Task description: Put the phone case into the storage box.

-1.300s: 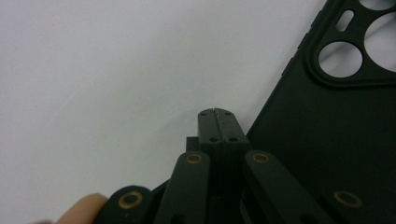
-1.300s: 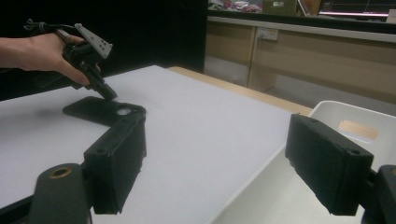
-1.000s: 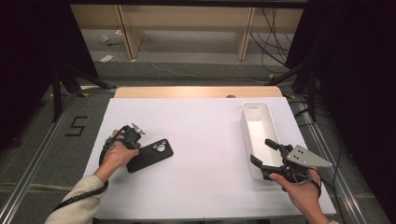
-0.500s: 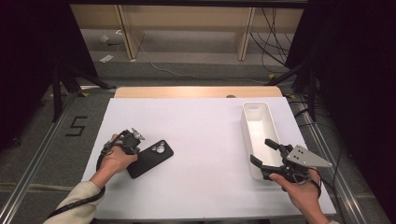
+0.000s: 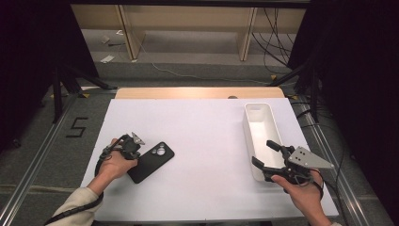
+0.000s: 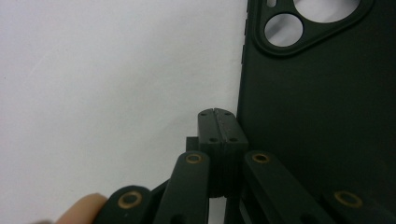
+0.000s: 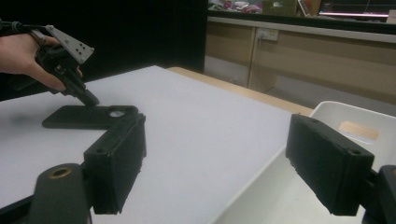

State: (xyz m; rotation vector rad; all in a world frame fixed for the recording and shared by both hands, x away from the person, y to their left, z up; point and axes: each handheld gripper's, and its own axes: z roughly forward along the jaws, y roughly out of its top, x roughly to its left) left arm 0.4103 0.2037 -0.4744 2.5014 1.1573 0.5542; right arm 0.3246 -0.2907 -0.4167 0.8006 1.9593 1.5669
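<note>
White table [image 5: 207, 136] under dim surroundings. My left tongs [image 5: 133, 147] are clenched on nothing, tips pressed to the table just beside the long edge of the black phone case [image 5: 150, 161], which has barely shifted over the last second, so I judge the nudge has scarcely begun. Right of the case, my right tongs [image 5: 267, 154] stay released, straddling the near wall of the white tray [image 5: 259, 123].

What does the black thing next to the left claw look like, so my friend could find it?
Look at the white table top, on its left side by the left claw. There lies a flat black rubbery phone case with round camera holes at one end. The only other thing on the table is a long white plastic tray on the right.
</note>
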